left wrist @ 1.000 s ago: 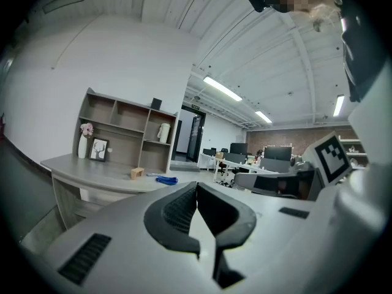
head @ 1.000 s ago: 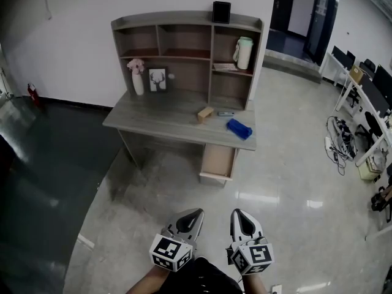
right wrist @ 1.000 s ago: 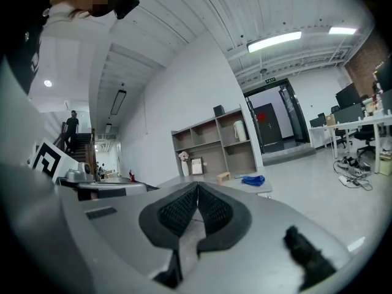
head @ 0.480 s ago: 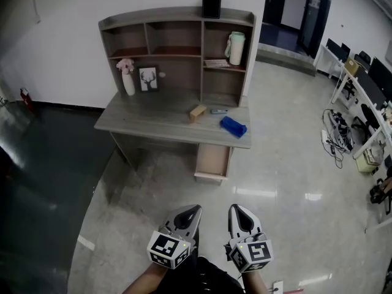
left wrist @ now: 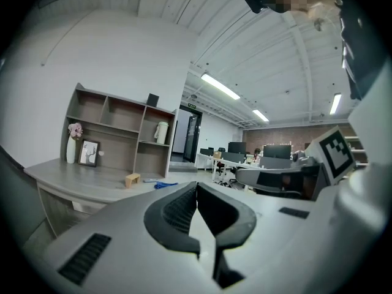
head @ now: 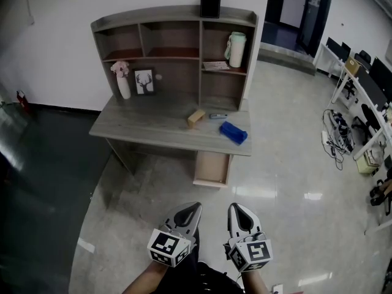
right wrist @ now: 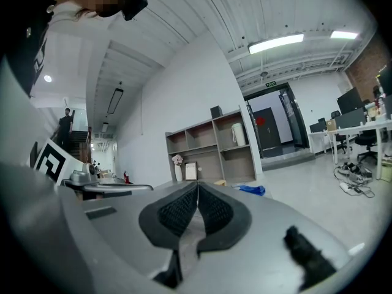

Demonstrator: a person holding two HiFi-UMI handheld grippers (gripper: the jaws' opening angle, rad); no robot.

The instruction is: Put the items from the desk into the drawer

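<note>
A grey desk with a shelf hutch stands ahead against the white wall. On its top lie a wooden block, a pen and a blue cloth. Under the desk's right end a drawer is pulled open. The left gripper and right gripper are held low at the bottom of the head view, well short of the desk, both shut with nothing between the jaws. The block and blue cloth show far off in the left gripper view, the cloth also in the right gripper view.
The hutch holds a white vase of flowers, a framed deer picture, a pale jug and a black frame on top. Office desks, chairs and cables stand at the right. Dark floor lies to the left.
The view has shifted: the desk sits a little further left and lower in the head view. Both grippers stay shut in the same place.
</note>
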